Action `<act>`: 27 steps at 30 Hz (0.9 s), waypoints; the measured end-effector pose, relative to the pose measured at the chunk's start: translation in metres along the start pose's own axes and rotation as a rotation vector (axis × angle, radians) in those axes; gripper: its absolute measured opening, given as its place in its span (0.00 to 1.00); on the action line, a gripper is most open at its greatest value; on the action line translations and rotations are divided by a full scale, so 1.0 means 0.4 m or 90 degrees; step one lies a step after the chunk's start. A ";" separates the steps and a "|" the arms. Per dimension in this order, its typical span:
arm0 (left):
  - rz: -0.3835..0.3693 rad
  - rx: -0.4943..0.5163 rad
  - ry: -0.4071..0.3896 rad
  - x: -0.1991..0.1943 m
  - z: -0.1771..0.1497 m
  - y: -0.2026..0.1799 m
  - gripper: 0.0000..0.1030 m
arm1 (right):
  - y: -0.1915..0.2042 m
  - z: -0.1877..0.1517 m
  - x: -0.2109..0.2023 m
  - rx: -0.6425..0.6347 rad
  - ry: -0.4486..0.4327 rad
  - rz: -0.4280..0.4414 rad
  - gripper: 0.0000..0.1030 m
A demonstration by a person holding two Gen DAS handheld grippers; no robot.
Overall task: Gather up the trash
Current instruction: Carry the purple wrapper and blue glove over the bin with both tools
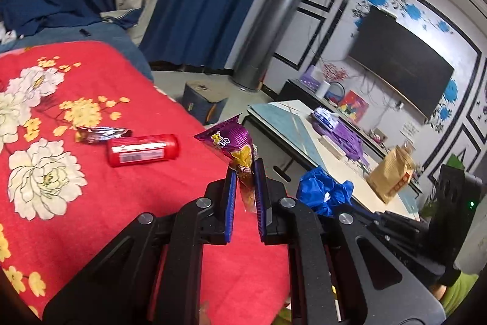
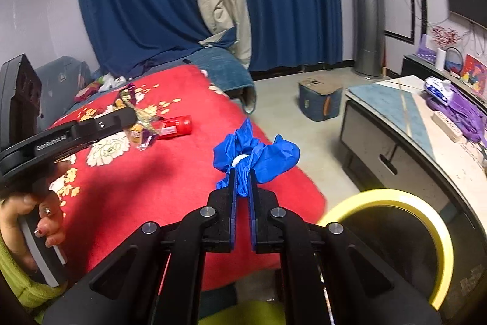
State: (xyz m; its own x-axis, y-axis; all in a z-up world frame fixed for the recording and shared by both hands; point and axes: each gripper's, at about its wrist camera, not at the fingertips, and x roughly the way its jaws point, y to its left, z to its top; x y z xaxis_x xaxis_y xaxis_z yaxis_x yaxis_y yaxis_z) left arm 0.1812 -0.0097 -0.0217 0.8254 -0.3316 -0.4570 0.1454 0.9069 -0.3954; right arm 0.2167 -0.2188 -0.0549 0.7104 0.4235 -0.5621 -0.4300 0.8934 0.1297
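My left gripper (image 1: 245,169) is shut on the lower end of a purple snack wrapper (image 1: 231,139), held in the air above the red flowered blanket (image 1: 91,203). On that blanket lie a red bottle (image 1: 143,150) and a silver wrapper (image 1: 102,133). My right gripper (image 2: 242,172) is shut on a crumpled blue glove (image 2: 258,154), lifted over the blanket's near edge. In the right wrist view the left gripper (image 2: 134,114) comes in from the left with the purple wrapper (image 2: 143,133) hanging from it, in front of the red bottle (image 2: 176,125). A hand (image 2: 30,221) grips its handle.
A yellow-rimmed black bin (image 2: 383,195) sits low at the right, beside the blanket's edge. A low table (image 2: 389,99) holds a purple bag (image 2: 462,114) and a paper bag (image 1: 392,172). A blue box (image 2: 319,99) stands on the floor. More wrappers (image 2: 127,95) lie far back on the blanket.
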 end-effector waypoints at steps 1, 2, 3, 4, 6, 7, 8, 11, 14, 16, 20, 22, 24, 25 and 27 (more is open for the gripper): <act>-0.004 0.004 0.002 0.002 -0.001 -0.008 0.07 | -0.012 -0.004 -0.009 0.003 -0.002 -0.006 0.06; -0.008 0.009 0.003 0.003 -0.005 -0.016 0.07 | -0.022 -0.007 -0.017 0.005 -0.003 -0.012 0.06; -0.010 0.012 0.004 0.005 -0.006 -0.019 0.07 | -0.028 -0.010 -0.024 0.007 -0.004 -0.016 0.06; -0.015 0.018 0.006 0.008 -0.009 -0.031 0.07 | -0.040 -0.014 -0.034 0.010 -0.006 -0.022 0.06; -0.022 0.028 0.009 0.012 -0.013 -0.049 0.07 | -0.059 -0.023 -0.049 0.016 -0.008 -0.031 0.06; -0.027 0.034 0.012 0.016 -0.016 -0.060 0.07 | -0.071 -0.028 -0.058 0.021 -0.008 -0.036 0.06; -0.033 0.039 0.015 0.021 -0.019 -0.070 0.07 | -0.082 -0.033 -0.066 0.025 -0.008 -0.042 0.06; -0.047 0.057 0.024 0.032 -0.030 -0.100 0.07 | -0.114 -0.045 -0.088 0.038 -0.010 -0.058 0.06; -0.060 0.074 0.035 0.048 -0.042 -0.129 0.07 | -0.144 -0.062 -0.113 0.052 -0.010 -0.076 0.06; -0.071 0.085 0.044 0.059 -0.053 -0.154 0.07 | -0.166 -0.072 -0.129 0.061 -0.010 -0.088 0.06; -0.093 0.109 0.064 0.082 -0.077 -0.203 0.07 | -0.202 -0.096 -0.150 0.078 -0.002 -0.111 0.06; -0.106 0.126 0.077 0.095 -0.093 -0.231 0.07 | -0.218 -0.110 -0.160 0.089 0.003 -0.121 0.06; -0.118 0.138 0.090 0.109 -0.108 -0.255 0.07 | -0.232 -0.121 -0.166 0.100 0.009 -0.129 0.06; -0.125 0.145 0.099 0.119 -0.118 -0.269 0.07 | -0.242 -0.128 -0.172 0.108 0.012 -0.133 0.06; -0.136 0.157 0.115 0.135 -0.134 -0.288 0.07 | -0.254 -0.134 -0.177 0.117 0.015 -0.138 0.06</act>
State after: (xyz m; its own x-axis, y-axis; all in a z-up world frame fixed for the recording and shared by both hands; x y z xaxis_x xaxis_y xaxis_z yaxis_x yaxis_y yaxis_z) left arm 0.1798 -0.1461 -0.0438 0.6556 -0.5409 -0.5269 0.4494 0.8402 -0.3035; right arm 0.1804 -0.3477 -0.0721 0.7609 0.2186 -0.6110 -0.1607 0.9757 0.1489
